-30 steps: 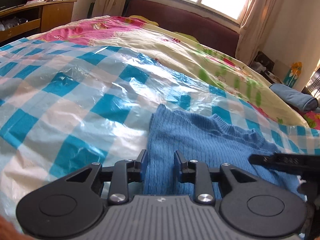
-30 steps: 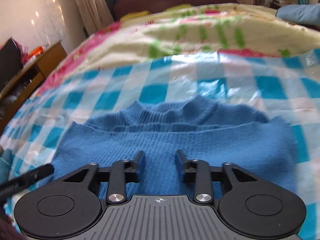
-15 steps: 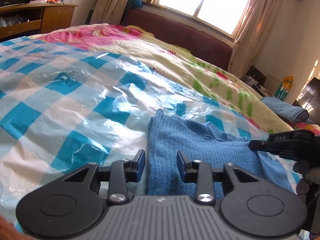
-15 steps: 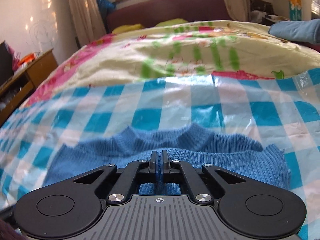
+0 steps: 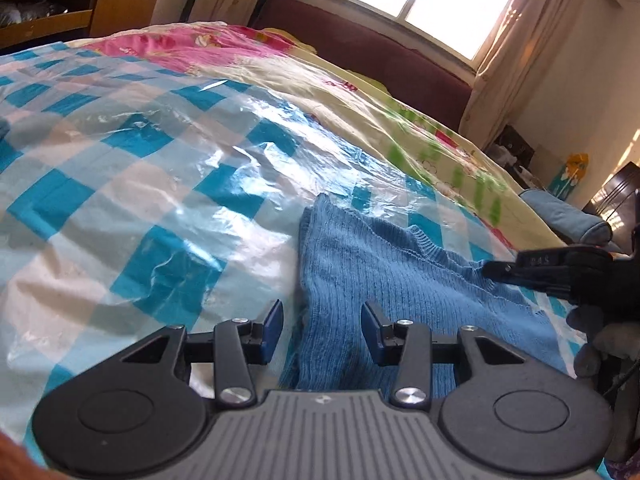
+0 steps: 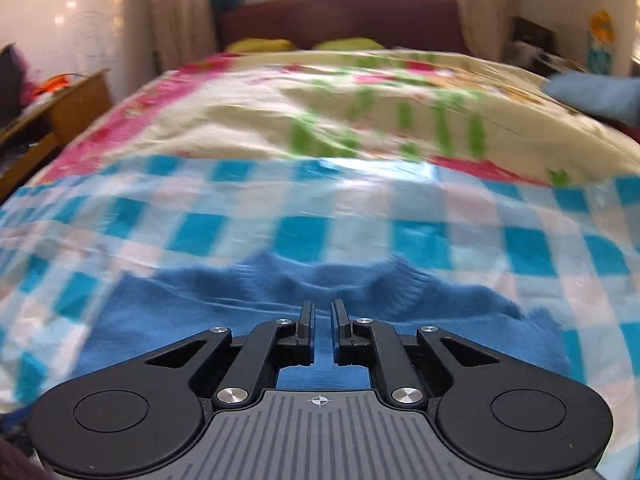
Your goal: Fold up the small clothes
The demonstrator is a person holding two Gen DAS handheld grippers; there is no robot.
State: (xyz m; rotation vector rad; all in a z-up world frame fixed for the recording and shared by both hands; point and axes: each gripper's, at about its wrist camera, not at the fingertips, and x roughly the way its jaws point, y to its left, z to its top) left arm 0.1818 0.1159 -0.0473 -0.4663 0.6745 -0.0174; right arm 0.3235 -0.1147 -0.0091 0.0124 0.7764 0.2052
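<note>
A blue knit sweater (image 5: 380,272) lies on the blue-and-white checked plastic sheet (image 5: 160,200) that covers the bed. My left gripper (image 5: 322,332) hovers low over the sweater's left edge. Its jaws are opening and the pads touch nothing, though the knit edge runs beneath the gap. My right gripper (image 6: 323,316) sits over the sweater (image 6: 200,312) just below the collar. Its jaws are opening by a narrow slit, with blue knit filling it. In the left wrist view the right gripper (image 5: 490,269) has the fabric drawn up to its tip.
A floral quilt (image 5: 360,92) covers the far half of the bed, before a maroon headboard (image 5: 360,40) and a bright window. A wooden desk (image 5: 80,4) stands far left. A light-blue roll (image 5: 568,216) lies at the right. A person's hand (image 5: 600,340) holds the right gripper.
The right gripper went from wide apart to shut on the sweater, then parted slightly and rose, drawing fabric up. The left gripper's jaws widened over the sweater's left edge.
</note>
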